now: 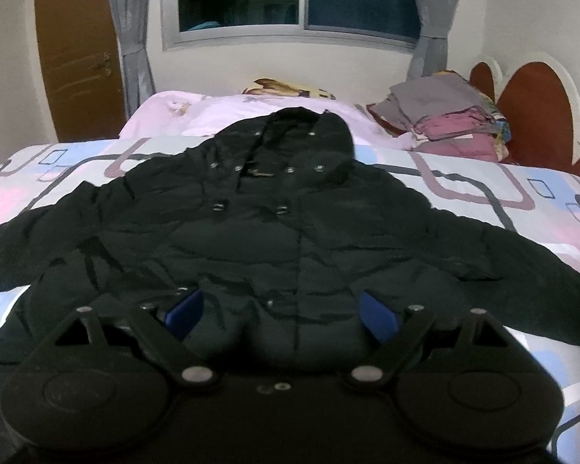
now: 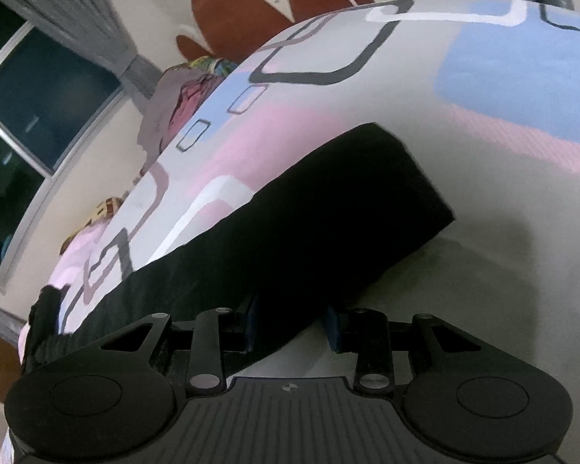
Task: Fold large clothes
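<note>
A black puffer jacket (image 1: 274, 224) lies face up and spread flat on the bed, hood toward the window, both sleeves out to the sides. My left gripper (image 1: 282, 311) is open, hovering over the jacket's lower front near the hem, blue pads apart and holding nothing. In the right wrist view the jacket's right sleeve (image 2: 328, 208) lies on the patterned sheet, its cuff end pointing away. My right gripper (image 2: 292, 326) has its jaws around the sleeve's near part, the fabric between the blue pads; the jaws still stand apart.
The bed (image 1: 483, 193) has a pink, blue and grey patterned sheet. A stack of folded clothes (image 1: 444, 120) sits at the far right by the red headboard (image 1: 537, 108). A pink blanket (image 1: 220, 112) lies behind the hood. A window and a wooden door stand beyond.
</note>
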A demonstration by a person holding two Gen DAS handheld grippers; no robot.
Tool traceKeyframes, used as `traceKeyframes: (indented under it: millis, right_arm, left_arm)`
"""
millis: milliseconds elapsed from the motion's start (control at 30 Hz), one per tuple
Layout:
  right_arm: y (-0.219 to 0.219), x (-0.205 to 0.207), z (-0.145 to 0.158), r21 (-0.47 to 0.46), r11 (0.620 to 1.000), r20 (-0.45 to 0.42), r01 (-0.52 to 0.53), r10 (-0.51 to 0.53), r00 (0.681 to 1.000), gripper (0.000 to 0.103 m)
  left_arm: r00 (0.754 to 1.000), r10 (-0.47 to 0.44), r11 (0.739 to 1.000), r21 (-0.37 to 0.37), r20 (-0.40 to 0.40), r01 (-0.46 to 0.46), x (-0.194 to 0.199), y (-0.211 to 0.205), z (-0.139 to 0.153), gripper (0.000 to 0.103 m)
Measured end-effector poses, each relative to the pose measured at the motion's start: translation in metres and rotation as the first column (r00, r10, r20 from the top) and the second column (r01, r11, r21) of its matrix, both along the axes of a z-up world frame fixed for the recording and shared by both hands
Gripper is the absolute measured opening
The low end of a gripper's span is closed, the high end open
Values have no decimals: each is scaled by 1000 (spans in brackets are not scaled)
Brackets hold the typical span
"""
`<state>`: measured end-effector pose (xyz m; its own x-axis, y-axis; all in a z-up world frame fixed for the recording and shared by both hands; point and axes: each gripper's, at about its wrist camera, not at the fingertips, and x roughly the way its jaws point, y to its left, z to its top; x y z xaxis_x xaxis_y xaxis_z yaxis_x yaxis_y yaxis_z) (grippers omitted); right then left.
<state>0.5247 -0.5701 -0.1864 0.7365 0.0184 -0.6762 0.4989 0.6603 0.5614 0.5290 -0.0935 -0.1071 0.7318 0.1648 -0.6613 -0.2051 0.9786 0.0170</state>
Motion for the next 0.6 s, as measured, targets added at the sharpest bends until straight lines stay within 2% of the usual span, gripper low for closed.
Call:
traceKeyframes:
  millis: [100,167,400,533,600]
  right_arm:
    - [-3,-2,-1,28,999,8,29,-29,1000,36]
    - [-4,-5,0,14,997,4,76,-76,997,36]
    - [21,-13,3,32,999,0,19,-19,1000,36]
    - [6,-20,-1,40,988,-1,147,-147,989,36]
    - [-5,-17,-4,62,982,3,177,-178,984,36]
  left_arm:
    - [1000,3,1000,-1,2,-3,0,8,0,87]
    - [1000,5,1000,6,5,-6,1,13,1,87]
    - [1000,-5,1000,-20,12,5,5,35,0,88]
    - [1000,-11,1000,-15,16,11,10,48,0,88]
    - [1000,-4,1000,-5,24,4,8,57,1,88]
